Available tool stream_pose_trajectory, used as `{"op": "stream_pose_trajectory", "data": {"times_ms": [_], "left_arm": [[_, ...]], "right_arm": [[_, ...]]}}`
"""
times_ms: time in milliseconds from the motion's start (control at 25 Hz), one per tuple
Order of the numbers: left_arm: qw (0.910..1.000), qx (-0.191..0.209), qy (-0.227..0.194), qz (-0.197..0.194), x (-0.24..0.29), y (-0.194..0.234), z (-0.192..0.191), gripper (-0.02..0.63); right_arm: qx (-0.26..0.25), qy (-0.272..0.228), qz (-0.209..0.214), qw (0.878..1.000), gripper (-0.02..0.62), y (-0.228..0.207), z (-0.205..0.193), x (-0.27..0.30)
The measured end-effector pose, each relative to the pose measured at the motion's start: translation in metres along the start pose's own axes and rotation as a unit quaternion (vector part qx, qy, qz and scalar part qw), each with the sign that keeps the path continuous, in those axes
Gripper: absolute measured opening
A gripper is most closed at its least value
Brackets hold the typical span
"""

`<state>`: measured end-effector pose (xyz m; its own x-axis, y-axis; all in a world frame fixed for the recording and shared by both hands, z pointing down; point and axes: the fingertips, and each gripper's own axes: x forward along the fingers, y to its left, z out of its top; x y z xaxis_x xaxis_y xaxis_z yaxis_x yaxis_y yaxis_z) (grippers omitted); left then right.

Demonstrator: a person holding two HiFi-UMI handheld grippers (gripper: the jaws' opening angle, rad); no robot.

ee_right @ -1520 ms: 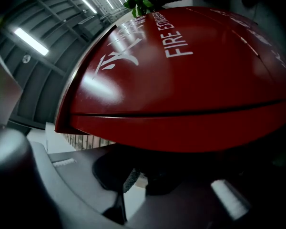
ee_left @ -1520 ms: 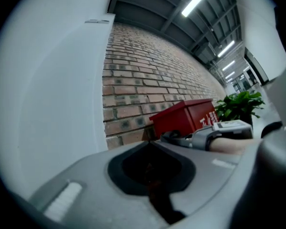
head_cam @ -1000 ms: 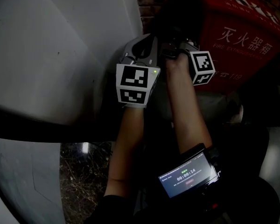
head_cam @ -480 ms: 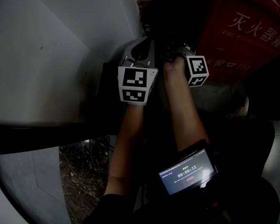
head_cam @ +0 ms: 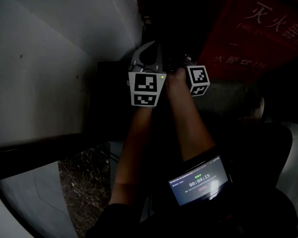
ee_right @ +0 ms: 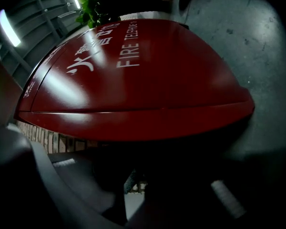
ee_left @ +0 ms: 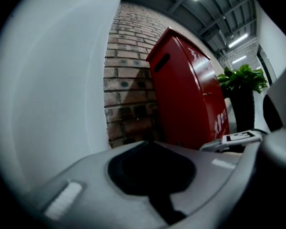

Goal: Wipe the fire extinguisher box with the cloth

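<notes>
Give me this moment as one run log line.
left hand-held gripper: jaws together, nothing held | right hand-held gripper: too dark to read | fire extinguisher box: ahead, no contact seen | cloth: not seen

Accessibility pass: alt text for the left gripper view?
A tall red metal fire extinguisher box stands against a brown brick wall, a white panel at its left and a green potted plant at its right. The jaws of the left gripper, grey, fill the bottom, closed with nothing between them.

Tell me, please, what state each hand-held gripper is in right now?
Left hand-held gripper: closed, nothing between its jaws.
Right hand-held gripper: looks closed; too dark to see anything held.
</notes>
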<state>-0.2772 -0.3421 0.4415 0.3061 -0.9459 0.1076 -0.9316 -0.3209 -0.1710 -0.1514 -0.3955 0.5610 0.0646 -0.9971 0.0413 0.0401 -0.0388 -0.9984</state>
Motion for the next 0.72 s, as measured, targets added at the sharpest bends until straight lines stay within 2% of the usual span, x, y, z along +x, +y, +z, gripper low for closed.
{"op": "stream_pose_trajectory", "data": {"times_ms": [160,280,360,520,720], "left_arm": [[0.9996,-0.02,0.02,-0.007,0.005,-0.01,-0.028,0.0],[0.9992,-0.016,0.035,-0.01,0.008,-0.013,-0.044,0.0],[0.9988,-0.015,0.044,-0.015,0.01,-0.016,-0.054,0.0],[0.9981,-0.015,0.058,-0.016,0.009,-0.018,-0.068,0.0],[0.9977,-0.018,0.063,-0.017,0.011,-0.021,-0.071,0.0]], "right_arm": [[-0.011,0.004,-0.026,1.0,0.034,-0.034,0.002,-0.001],[-0.03,0.01,-0.055,0.998,0.034,-0.069,0.003,0.0],[-0.011,0.006,-0.078,0.997,0.034,-0.079,0.0,-0.005],[-0.035,0.013,-0.079,0.996,0.034,-0.107,0.006,0.002],[-0.037,0.018,-0.099,0.994,0.034,-0.113,0.005,-0.001]]}}
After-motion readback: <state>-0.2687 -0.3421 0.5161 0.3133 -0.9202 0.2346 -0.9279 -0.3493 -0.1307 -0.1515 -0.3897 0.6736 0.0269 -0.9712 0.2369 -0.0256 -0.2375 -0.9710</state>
